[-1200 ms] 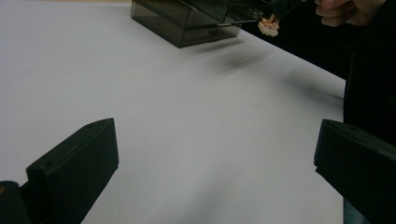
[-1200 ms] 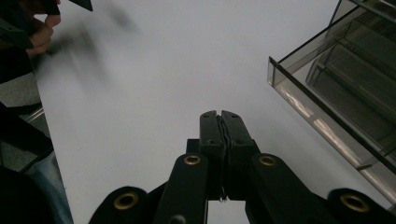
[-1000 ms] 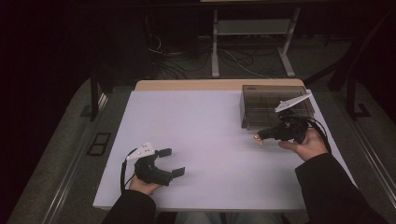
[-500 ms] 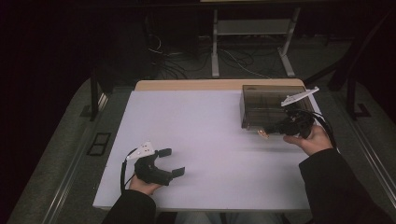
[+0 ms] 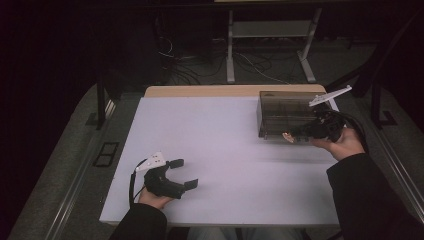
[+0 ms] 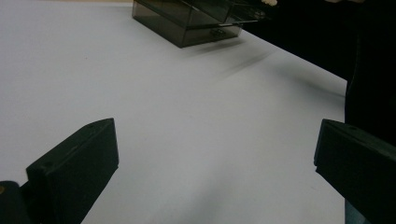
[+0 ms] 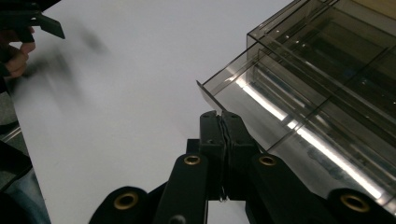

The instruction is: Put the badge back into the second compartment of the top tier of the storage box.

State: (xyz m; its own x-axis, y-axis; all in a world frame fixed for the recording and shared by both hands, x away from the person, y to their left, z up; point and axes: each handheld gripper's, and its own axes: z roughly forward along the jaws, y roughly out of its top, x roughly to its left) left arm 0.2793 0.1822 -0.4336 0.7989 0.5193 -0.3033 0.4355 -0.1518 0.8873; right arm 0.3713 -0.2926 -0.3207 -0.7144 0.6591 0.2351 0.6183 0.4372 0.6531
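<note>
The smoked clear box [image 5: 286,114] is the one object on my table [image 5: 220,145], sitting at the far right of the white surface, close to the wooden strip along the far edge. Nearest to me, my left gripper [image 5: 181,175] rests low at the near left of the table, well apart from the box. Its jaws stand wide apart with nothing between them; in the left gripper view [image 6: 215,158] I see only bare white table between the two black jaws, and the box [image 6: 187,21] far off at the top. My left hand [image 5: 155,197] comes in from the bottom edge, with a dark sleeve [image 5: 142,222] behind it. Farther out on the right, my right hand [image 5: 342,145] holds the right gripper [image 5: 295,135] at the near side of the box. In the right gripper view [image 7: 222,122] its jaws are pressed together, tips touching, right at the corner of the box's [image 7: 303,84] projecting transparent edge. I cannot tell whether a thin wall of the box is pinched between them. That view shows the box has inner dividers. Beyond the table, cables [image 5: 200,65] and a metal stand [image 5: 270,35] sit on the dark floor
</note>
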